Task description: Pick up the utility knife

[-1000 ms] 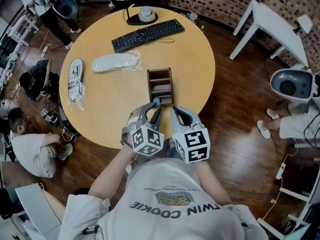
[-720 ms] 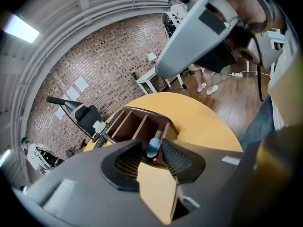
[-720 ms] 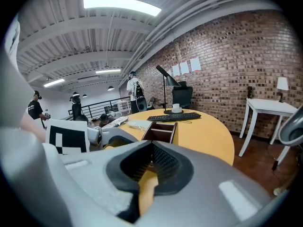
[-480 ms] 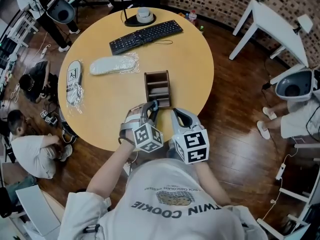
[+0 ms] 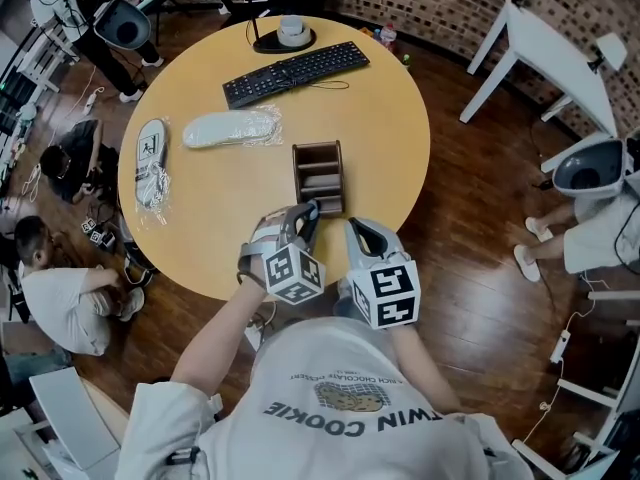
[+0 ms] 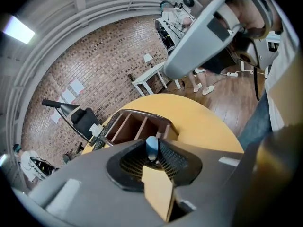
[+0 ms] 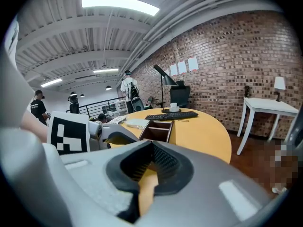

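I judge I'm at the grasp itself. My left gripper (image 5: 308, 212) has just been closing its jaws, and they now look pinched on the knife (image 6: 151, 146), at the near end of the organiser (image 5: 318, 173), near the worktop's (image 5: 380, 118) near edge. Whether its body rests in the organiser or on the worktop I cannot tell. Only a rounded blue-grey end shows, slim and upright between the pads. Next I'd confirm the pinch, then lift straight up. My right gripper (image 7: 154, 144) hangs just right, jaws together on nothing.
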Action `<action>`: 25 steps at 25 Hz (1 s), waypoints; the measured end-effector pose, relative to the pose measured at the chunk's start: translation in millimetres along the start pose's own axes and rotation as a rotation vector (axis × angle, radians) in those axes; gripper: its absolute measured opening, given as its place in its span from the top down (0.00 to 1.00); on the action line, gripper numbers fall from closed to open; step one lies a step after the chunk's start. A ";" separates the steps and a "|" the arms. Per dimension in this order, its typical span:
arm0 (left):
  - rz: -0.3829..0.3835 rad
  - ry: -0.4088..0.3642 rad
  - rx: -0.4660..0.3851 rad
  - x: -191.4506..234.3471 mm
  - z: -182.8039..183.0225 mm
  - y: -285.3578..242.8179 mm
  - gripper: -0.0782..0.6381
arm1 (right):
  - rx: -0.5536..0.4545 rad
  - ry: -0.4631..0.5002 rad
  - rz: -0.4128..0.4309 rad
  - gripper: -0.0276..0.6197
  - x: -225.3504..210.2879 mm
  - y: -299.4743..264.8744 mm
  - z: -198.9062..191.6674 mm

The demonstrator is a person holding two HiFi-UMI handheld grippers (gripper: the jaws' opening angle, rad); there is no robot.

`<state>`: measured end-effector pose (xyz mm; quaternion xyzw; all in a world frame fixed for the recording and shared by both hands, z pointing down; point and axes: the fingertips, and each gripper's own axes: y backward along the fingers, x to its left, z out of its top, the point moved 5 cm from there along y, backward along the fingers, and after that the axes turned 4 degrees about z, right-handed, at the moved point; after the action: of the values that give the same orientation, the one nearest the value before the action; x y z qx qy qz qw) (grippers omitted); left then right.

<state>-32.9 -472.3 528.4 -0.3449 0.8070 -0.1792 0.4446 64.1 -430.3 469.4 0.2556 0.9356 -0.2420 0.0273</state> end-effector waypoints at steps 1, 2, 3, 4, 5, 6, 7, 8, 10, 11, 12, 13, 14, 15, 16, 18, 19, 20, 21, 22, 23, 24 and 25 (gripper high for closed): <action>0.003 0.006 -0.005 1.0 0.5 1.3 0.78 | -0.001 0.001 -0.001 0.95 0.8 0.4 0.1; 0.008 0.011 -0.012 1.9 1.5 3.1 0.78 | -0.003 0.002 -0.002 0.95 1.7 1.0 0.0; 0.013 0.014 -0.019 2.8 2.9 5.5 0.79 | -0.004 0.003 -0.004 0.95 2.6 2.0 -0.1; 0.018 0.018 -0.026 3.5 4.5 8.4 0.79 | -0.006 0.003 -0.007 0.95 3.5 3.4 -0.3; 0.022 0.026 -0.033 4.5 6.0 11.5 0.79 | -0.007 0.004 -0.009 0.95 4.6 5.0 -0.3; 0.025 0.036 -0.040 5.8 7.2 14.7 0.79 | -0.008 0.004 -0.012 0.95 5.8 6.6 -0.3; 0.029 0.045 -0.047 7.5 8.3 17.7 0.79 | -0.009 0.006 -0.014 0.95 7.3 7.8 0.0; 0.032 0.054 -0.055 9.0 9.1 20.8 0.79 | -0.010 0.008 -0.015 0.95 9.3 8.9 0.3; 0.038 0.068 -0.069 10.6 10.3 27.5 0.79 | -0.013 0.013 -0.018 0.95 14.5 10.9 0.7; 0.042 0.075 -0.077 11.0 10.9 31.5 0.79 | -0.014 0.014 -0.018 0.95 17.5 12.0 0.9; 0.046 0.084 -0.085 11.4 11.8 35.8 0.79 | -0.017 0.016 -0.019 0.95 20.5 13.4 1.1; 0.049 0.094 -0.094 11.8 12.9 40.4 0.79 | -0.021 0.017 -0.021 0.95 23.4 15.1 1.4; 0.053 0.106 -0.105 12.2 14.3 45.4 0.79 | -0.024 0.018 -0.022 0.95 26.1 17.0 1.7; 0.058 0.118 -0.117 12.7 15.6 50.7 0.79 | -0.028 0.019 -0.025 0.95 29.0 19.1 1.7; 0.064 0.129 -0.128 13.2 16.7 56.6 0.79 | -0.031 0.020 -0.027 0.95 32.1 21.4 1.6; 0.078 0.144 -0.150 14.2 18.4 69.1 0.79 | -0.045 0.024 -0.038 0.95 39.0 26.8 2.4; 0.086 0.148 -0.161 14.6 18.8 75.7 0.79 | -0.056 0.026 -0.046 0.95 43.1 29.9 3.2; 0.093 0.153 -0.171 14.8 18.9 82.2 0.79 | -0.066 0.029 -0.053 0.95 47.6 32.8 3.9; 0.097 0.159 -0.181 14.6 18.5 88.5 0.79 | -0.075 0.032 -0.057 0.95 52.6 35.4 4.1; 0.100 0.168 -0.191 13.9 17.7 94.6 0.79 | -0.080 0.034 -0.059 0.95 57.9 37.7 3.6; 0.103 0.176 -0.200 12.8 16.7 100.5 0.79 | -0.082 0.037 -0.060 0.95 63.2 39.7 2.4; 0.106 0.184 -0.209 11.1 15.5 106.1 0.79 | -0.084 0.039 -0.061 0.95 68.2 41.7 0.9; 0.109 0.192 -0.216 9.1 14.2 111.7 0.79 | -0.086 0.041 -0.061 0.95 73.2 43.8 -0.8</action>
<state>-68.7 -400.5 448.8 -0.3277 0.8780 -0.0989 0.3346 22.2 -362.9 438.1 0.2303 0.9529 -0.1971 0.0118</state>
